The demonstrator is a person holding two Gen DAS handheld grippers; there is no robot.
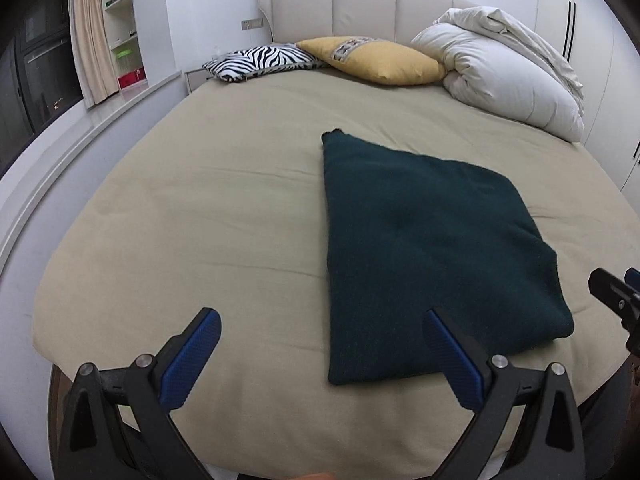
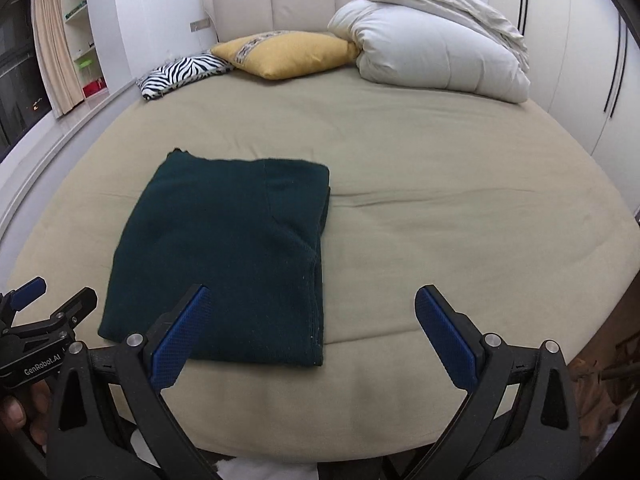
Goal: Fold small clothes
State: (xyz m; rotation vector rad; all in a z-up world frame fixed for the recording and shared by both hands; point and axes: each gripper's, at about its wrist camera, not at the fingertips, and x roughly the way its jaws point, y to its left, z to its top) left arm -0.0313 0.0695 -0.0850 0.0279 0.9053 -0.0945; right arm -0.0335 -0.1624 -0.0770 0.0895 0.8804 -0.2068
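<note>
A dark green garment (image 1: 432, 248) (image 2: 228, 256) lies folded into a flat rectangle on the beige bed sheet (image 1: 224, 216) (image 2: 460, 220), near the front edge. My left gripper (image 1: 320, 320) hovers open above the front of the bed, its right finger over the garment's near left corner and nothing between its blue pads. My right gripper (image 2: 310, 300) is open too, held above the garment's near right corner, empty. In the right wrist view the left gripper (image 2: 52, 300) shows at the far left, held by a hand (image 2: 16, 416).
A zebra-print pillow (image 1: 260, 62) (image 2: 184, 72), a yellow pillow (image 1: 376, 60) (image 2: 288, 54) and a bundled white duvet (image 1: 508, 76) (image 2: 436, 44) lie against the padded headboard (image 1: 360, 8). A window ledge with a curtain (image 1: 90, 36) and shelves runs along the left; wardrobe doors (image 2: 580, 60) stand on the right.
</note>
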